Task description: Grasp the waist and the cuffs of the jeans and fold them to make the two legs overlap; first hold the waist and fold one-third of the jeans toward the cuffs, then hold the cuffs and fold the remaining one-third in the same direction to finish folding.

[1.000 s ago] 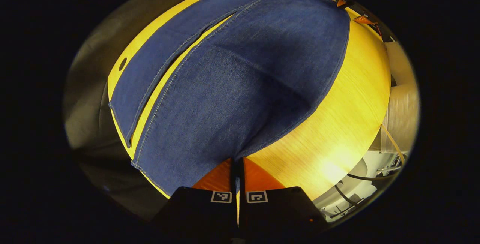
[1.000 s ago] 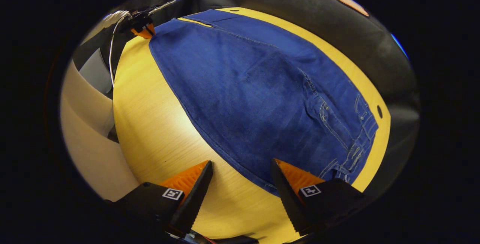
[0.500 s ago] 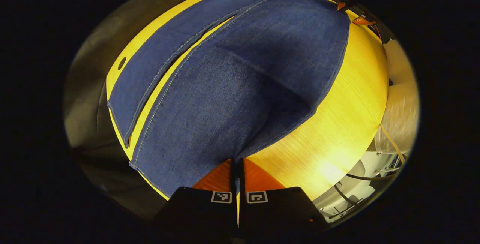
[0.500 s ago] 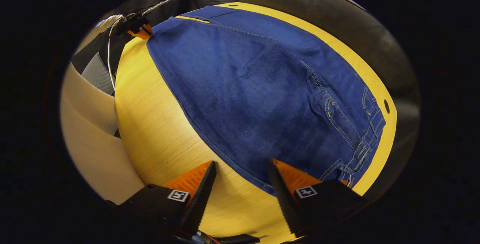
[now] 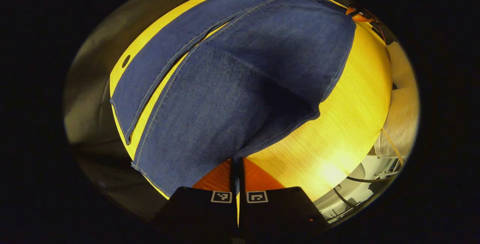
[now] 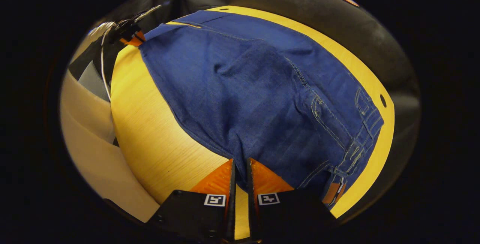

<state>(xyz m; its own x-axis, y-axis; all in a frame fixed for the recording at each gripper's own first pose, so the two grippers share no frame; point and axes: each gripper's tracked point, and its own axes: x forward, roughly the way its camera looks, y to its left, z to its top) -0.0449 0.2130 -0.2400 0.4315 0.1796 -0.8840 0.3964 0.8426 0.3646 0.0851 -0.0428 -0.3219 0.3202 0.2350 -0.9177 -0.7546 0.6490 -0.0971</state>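
Fingers of the left gripper [image 5: 237, 169] sit pressed together at the bottom of the left gripper view, pinching the near edge of the jeans [image 5: 232, 83] by the cuff end. In the right gripper view the right gripper [image 6: 240, 171] also has its two orange fingers drawn almost together, with the denim edge near the waist between them; whether both pads truly press the cloth cannot be told.

One pair of jeans lies spread across one yellow wooden table [image 5: 348, 124]. Seen from the left gripper, two legs run away side by side, a thin strip of tabletop showing between them, and the nearer leg rises in a soft ridge from the pinch. From the right gripper, the waistband [image 6: 365, 124] with its belt loops and a brown patch lies to the right, close to the table's edge, and the fabric bunches into a low fold ahead of the fingers.

Farther off, each view shows the other gripper at the far corner of the jeans. A small round hole [image 6: 383, 101] marks the tabletop by the waistband. Pale cloth [image 6: 86, 139] stands beside the table, and dark booth cloth [image 6: 300, 8] lies beyond.
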